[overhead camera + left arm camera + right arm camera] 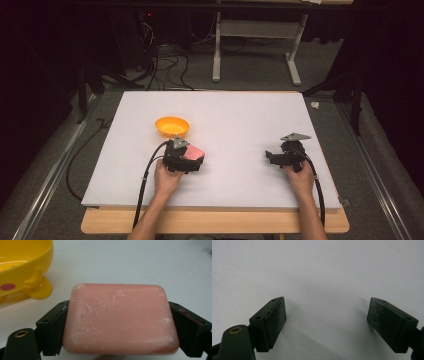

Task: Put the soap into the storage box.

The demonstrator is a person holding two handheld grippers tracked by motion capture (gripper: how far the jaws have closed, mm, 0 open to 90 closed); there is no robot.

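A pink bar of soap (120, 317) with white scuffs sits between the two black jaws of my left gripper (120, 322), which press on its short sides. In the high view the soap (194, 151) shows at the tip of the left gripper (192, 156), just in front of a yellow bowl (172, 126). The bowl (22, 267), with small feet and a red dot, stands at the upper left of the left gripper view. My right gripper (269, 156) rests low over the white board (240, 115) at the right, jaws wide apart (327, 322) with nothing between them.
The white board lies on a wooden table (215, 222). Black cables (145, 185) trail from both grippers toward the front edge. Behind the table stand a white frame's legs (216, 55) and loose cables on grey carpet.
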